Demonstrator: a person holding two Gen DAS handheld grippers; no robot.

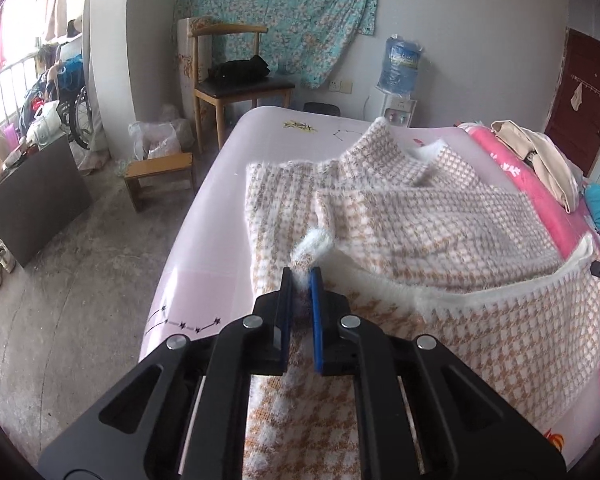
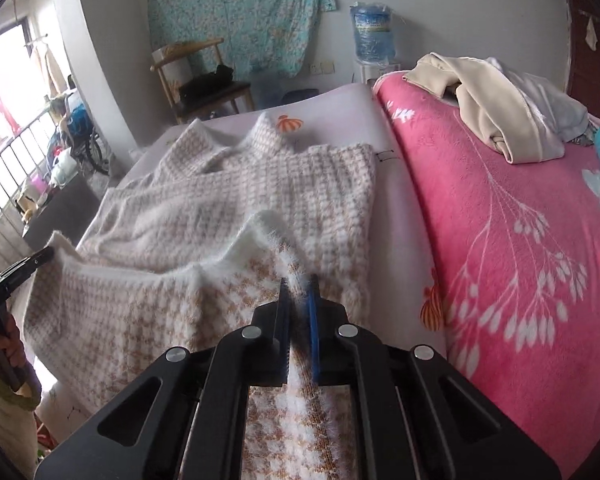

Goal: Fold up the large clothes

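Nearest in the left wrist view, the left gripper [image 1: 301, 276] has its jaws clamped on a fuzzy white edge of the houndstooth sweater [image 1: 440, 220], lifting that corner above the cloth below it. In the right wrist view the right gripper [image 2: 298, 282] has its jaws clamped on the same white-trimmed hem further right, so the hem hangs raised between the two grippers. The left gripper also shows at the left edge of that view [image 2: 40, 258], gripping the hem's other corner, with the person's hand [image 2: 0, 350] on its handle.

The sweater, tan and white in a fluffy knit, lies spread on the pale pink sheet [image 1: 212, 216] of the bed, its lifted near half curling over the flat far half; the high collar [image 2: 266, 134] points toward the far end. Right of the sweater, a bright pink blanket [image 2: 500, 240] with white leaf prints covers the bed, and a cream garment [image 2: 496, 116] lies heaped on its far part.

Left of the bed, on the concrete floor, stands a small wooden stool [image 1: 160, 176]. Farther off is a wooden chair [image 1: 236, 80] with a black item on its seat, and at the far wall a water dispenser [image 1: 398, 76] beside a hanging floral cloth [image 1: 280, 12].
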